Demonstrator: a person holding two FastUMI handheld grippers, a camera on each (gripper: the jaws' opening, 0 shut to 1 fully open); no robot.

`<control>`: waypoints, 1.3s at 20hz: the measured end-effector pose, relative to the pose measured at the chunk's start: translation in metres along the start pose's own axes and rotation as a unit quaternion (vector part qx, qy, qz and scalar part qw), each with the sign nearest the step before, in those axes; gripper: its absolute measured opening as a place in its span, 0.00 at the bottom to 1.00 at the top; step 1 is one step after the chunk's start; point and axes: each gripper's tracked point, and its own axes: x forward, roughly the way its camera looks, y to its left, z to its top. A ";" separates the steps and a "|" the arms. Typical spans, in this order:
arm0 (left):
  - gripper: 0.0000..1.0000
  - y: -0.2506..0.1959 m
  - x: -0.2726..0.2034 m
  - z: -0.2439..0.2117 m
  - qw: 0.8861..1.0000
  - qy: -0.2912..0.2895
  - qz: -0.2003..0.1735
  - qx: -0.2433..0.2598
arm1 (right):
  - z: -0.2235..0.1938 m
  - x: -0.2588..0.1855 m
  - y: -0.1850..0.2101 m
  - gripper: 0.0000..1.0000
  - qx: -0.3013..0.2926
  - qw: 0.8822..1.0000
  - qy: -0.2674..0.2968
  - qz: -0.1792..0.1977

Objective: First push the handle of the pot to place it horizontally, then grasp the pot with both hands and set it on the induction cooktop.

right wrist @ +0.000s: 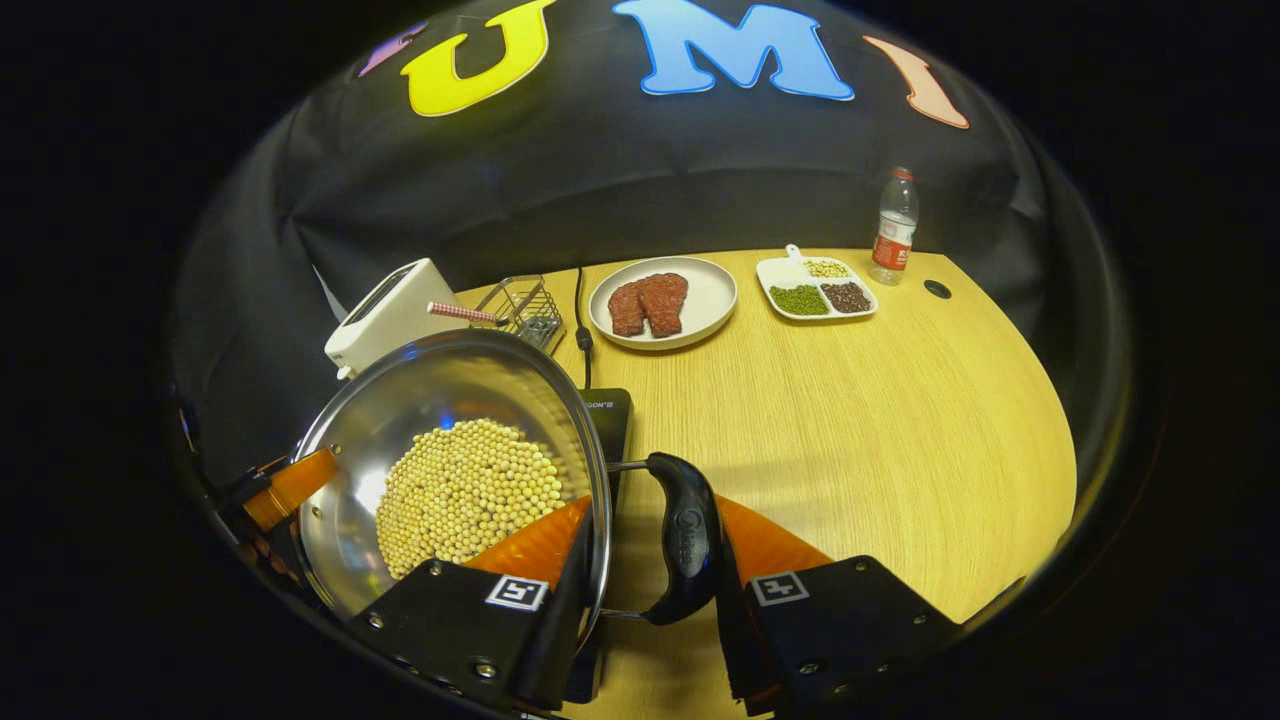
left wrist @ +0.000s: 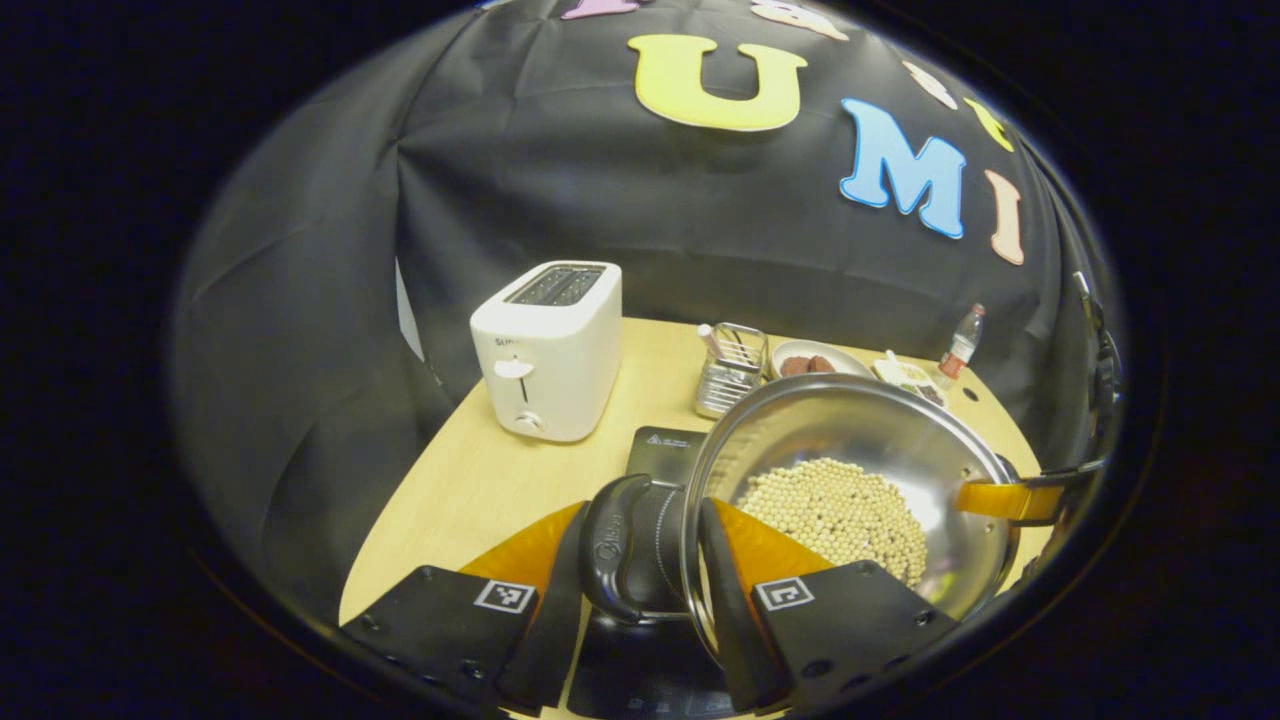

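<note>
The wooden surface (right wrist: 880, 420) stretches widest in the right gripper view, pale and curved at its far edge against the black cloth wall (right wrist: 620, 190). That view takes in a white plate (right wrist: 705, 300) carrying two pieces of red meat (right wrist: 650, 302), a divided dish (right wrist: 818, 290) of green, dark and pale beans, and a plastic bottle (right wrist: 895, 225) standing near a round hole in the surface.

The left gripper view faces the white toaster (left wrist: 550, 350) front on, with its lever and dial visible, and a wire basket (left wrist: 732, 370) just beside the plate.

The steel pot (right wrist: 450, 400) is held tilted above the black induction cooktop (right wrist: 610, 420), whose corner shows beneath it in both views. Its shiny bowl holds a heap of pale soybeans (right wrist: 465, 490).

The right hand-held gripper (right wrist: 645, 575) has one finger inside the rim and the other outside the black side handle (right wrist: 685, 535), clamping it. The left hand-held gripper (left wrist: 635, 565) grips the opposite side handle (left wrist: 625, 545) likewise, one finger outside the handle and one inside the rim. In each view the other hand-held gripper's finger appears across the pot at the far rim.
</note>
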 end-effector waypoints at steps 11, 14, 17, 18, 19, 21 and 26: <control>0.66 0.022 0.035 -0.016 1.000 0.018 -0.005 0.005 | -0.011 0.027 0.012 0.59 0.007 1.000 0.014 -0.014; 0.63 0.019 0.039 -0.016 1.000 0.016 -0.009 0.011 | -0.015 0.029 0.011 0.59 0.012 1.000 0.015 -0.016; 0.63 0.022 0.041 -0.016 1.000 0.017 -0.010 0.009 | -0.014 0.032 0.011 0.59 0.010 1.000 0.013 -0.018; 0.66 0.022 0.044 -0.016 1.000 0.019 -0.011 0.006 | -0.012 0.033 0.012 0.59 0.009 1.000 0.012 -0.019; 0.66 0.022 0.046 -0.017 1.000 0.018 -0.012 0.002 | -0.011 0.033 0.011 0.59 0.008 1.000 0.010 -0.018; 0.66 0.023 0.049 -0.017 1.000 0.015 -0.013 0.001 | -0.010 0.034 0.012 0.59 0.008 1.000 0.008 -0.017; 0.71 0.025 0.045 -0.017 1.000 0.003 -0.013 -0.002 | -0.008 0.035 0.013 0.60 0.007 1.000 0.004 -0.013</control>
